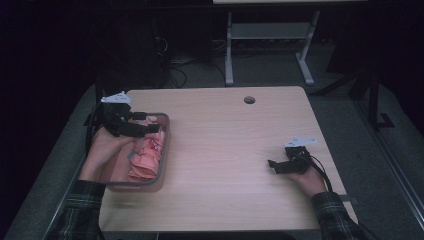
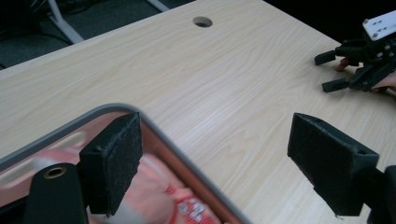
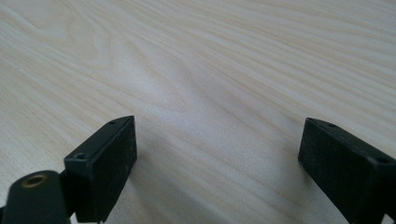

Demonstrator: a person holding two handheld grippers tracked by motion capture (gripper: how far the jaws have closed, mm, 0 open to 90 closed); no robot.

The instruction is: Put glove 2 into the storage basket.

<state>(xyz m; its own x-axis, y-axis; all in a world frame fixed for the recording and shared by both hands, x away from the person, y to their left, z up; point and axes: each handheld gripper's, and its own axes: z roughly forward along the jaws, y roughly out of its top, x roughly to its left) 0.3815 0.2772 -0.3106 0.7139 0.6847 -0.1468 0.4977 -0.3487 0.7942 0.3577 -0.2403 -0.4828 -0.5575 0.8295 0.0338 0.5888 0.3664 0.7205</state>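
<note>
Left tool (image 1: 150,129) hovers over the far end of a shallow grey-rimmed rectangular tray (image 1: 165,150) that sits at the left side of the pale wood-grain worktop (image 1: 225,150). Its jaws stand spread wide, released, with nothing between them. In the left gripper view one jaw hangs inside the tray's rim (image 2: 154,128), above the contents; the other jaw hangs outside it, over bare worktop (image 2: 224,93). So the tool straddles the tray's wall.

The tray holds a heap of soft pink-orange packets or cloths (image 1: 146,159) with some red and white print (image 2: 194,207); what they are cannot be told. They lie loosely piled along the tray's length, just below the left tool, not touched by it.

Right tool (image 1: 272,165) rests low at the right side of the worktop, well apart from the tray, pointing left. Its jaws are likewise spread open and grip nothing; in the right gripper view only bare wood grain (image 3: 210,93) lies between them.

Small round grommet hole (image 1: 249,100) near the worktop's far edge. Plaid sleeves (image 1: 80,210) on both forearms.
</note>
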